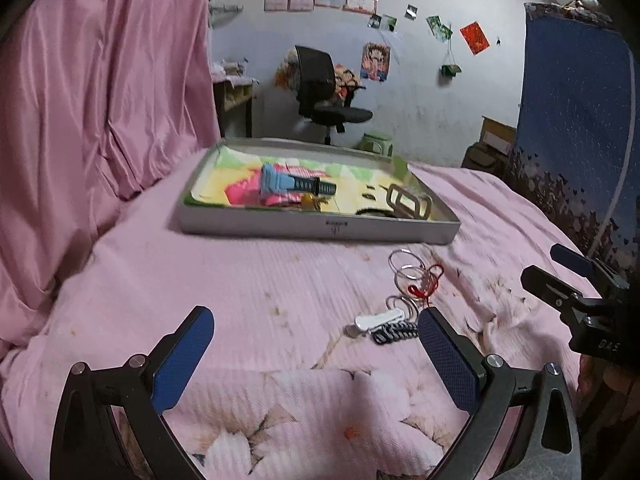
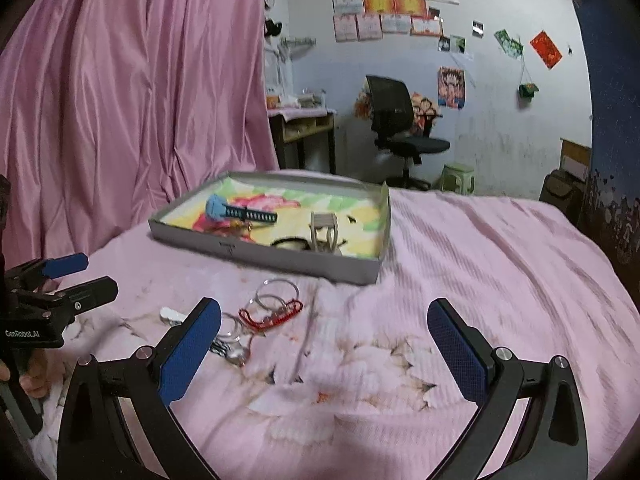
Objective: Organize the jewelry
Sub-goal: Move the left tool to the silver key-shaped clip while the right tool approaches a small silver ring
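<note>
A shallow grey box (image 1: 320, 229) (image 2: 280, 258) stands on the pink bed and holds a blue and black hair clip (image 1: 294, 182) (image 2: 240, 212), a beige claw clip (image 1: 410, 201) (image 2: 325, 232) and a black band. Loose on the cover in front of it lie clear bangles (image 1: 408, 270) (image 2: 277, 293), a red string bracelet (image 1: 426, 284) (image 2: 276, 316), a white clip (image 1: 376, 322) and a black-and-white clip (image 1: 394, 332). My left gripper (image 1: 316, 330) is open and empty, just short of the clips. My right gripper (image 2: 324, 322) is open and empty, right of the pile.
The bed has a pink quilted cover (image 1: 260, 288) with a flower print. A pink curtain (image 1: 100, 80) hangs on the left. A blue patterned hanging (image 1: 576, 120) stands at the right. An office chair (image 2: 400, 128), a desk and a green stool stand beyond the bed.
</note>
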### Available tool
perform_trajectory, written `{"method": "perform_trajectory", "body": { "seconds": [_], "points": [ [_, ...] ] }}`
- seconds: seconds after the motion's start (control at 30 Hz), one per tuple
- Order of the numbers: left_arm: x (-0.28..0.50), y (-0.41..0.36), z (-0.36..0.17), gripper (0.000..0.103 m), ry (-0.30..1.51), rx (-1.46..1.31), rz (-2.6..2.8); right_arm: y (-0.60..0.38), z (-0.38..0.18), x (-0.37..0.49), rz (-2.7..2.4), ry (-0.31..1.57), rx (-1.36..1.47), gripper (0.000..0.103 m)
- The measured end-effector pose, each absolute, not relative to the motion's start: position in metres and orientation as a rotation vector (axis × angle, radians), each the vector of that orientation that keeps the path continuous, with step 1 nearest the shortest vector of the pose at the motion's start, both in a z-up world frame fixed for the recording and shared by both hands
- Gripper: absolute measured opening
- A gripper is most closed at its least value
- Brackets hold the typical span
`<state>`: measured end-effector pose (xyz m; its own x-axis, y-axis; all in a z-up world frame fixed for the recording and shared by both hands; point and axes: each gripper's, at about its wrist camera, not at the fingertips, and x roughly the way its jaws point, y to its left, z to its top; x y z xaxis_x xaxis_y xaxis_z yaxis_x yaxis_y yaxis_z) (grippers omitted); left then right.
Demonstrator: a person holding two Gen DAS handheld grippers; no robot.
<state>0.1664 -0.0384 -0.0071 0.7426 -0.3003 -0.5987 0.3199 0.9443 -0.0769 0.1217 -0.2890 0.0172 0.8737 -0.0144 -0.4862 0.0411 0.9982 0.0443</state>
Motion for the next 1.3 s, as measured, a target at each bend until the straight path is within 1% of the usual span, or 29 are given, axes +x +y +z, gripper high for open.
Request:
{"method": "perform_trajectory", "body": {
  "seconds": [0.17,0.23,0.3,0.37,0.43,0.47,0.5,0.53,0.6,0.63,0.7,0.8,0.83,0.9,1.13,1.2,1.3],
  "points": [
    [0.171,-0.042,-0.014,0.101,0.688,0.033,-0.373,-0.289,0.008,0.126,-0.022,0.559,0.044,0.101],
    [0.173,-0.043,-0.016,0.097,0.703,0.033,-0.39,-0.286,0.007,0.127,-0.014,0.572,0.037,0.095],
    [0.174,-0.045,-0.019,0.086,0.718,0.032,-0.402,-0.283,0.003,0.129,-0.001,0.592,0.028,0.083],
    [0.176,-0.046,-0.021,0.081,0.734,0.029,-0.419,-0.28,-0.002,0.132,0.014,0.62,0.024,0.08],
    [0.178,-0.048,-0.022,0.076,0.744,0.031,-0.434,-0.278,-0.006,0.134,0.038,0.644,0.032,0.074],
    [0.179,-0.049,-0.023,0.072,0.75,0.033,-0.442,-0.277,-0.008,0.135,0.051,0.66,0.037,0.066],
    [0.179,-0.05,-0.024,0.069,0.755,0.036,-0.448,-0.276,-0.011,0.137,0.062,0.673,0.04,0.062],
    [0.18,-0.052,-0.025,0.068,0.761,0.04,-0.455,-0.275,-0.013,0.138,0.074,0.688,0.042,0.06],
    [0.182,-0.054,-0.027,0.06,0.773,0.046,-0.465,-0.271,-0.017,0.14,0.092,0.707,0.041,0.051],
    [0.184,-0.055,-0.029,0.058,0.781,0.047,-0.47,-0.269,-0.019,0.141,0.102,0.716,0.039,0.05],
    [0.187,-0.057,-0.032,0.051,0.798,0.049,-0.477,-0.266,-0.021,0.141,0.117,0.727,0.032,0.045],
    [0.193,-0.058,-0.036,0.044,0.82,0.043,-0.49,-0.262,-0.023,0.141,0.139,0.74,0.029,0.037],
    [0.195,-0.059,-0.037,0.042,0.826,0.04,-0.498,-0.261,-0.024,0.142,0.145,0.744,0.03,0.036],
    [0.201,-0.059,-0.039,0.035,0.839,0.03,-0.511,-0.26,-0.024,0.142,0.152,0.748,0.032,0.035],
    [0.214,-0.06,-0.046,0.032,0.881,-0.022,-0.567,-0.257,-0.026,0.143,0.162,0.759,0.04,0.035],
    [0.216,-0.061,-0.048,0.025,0.897,-0.029,-0.579,-0.256,-0.026,0.144,0.167,0.765,0.041,0.031],
    [0.216,-0.065,-0.051,0.019,0.917,-0.022,-0.603,-0.251,-0.029,0.145,0.177,0.776,0.031,0.03]
  ]
}}
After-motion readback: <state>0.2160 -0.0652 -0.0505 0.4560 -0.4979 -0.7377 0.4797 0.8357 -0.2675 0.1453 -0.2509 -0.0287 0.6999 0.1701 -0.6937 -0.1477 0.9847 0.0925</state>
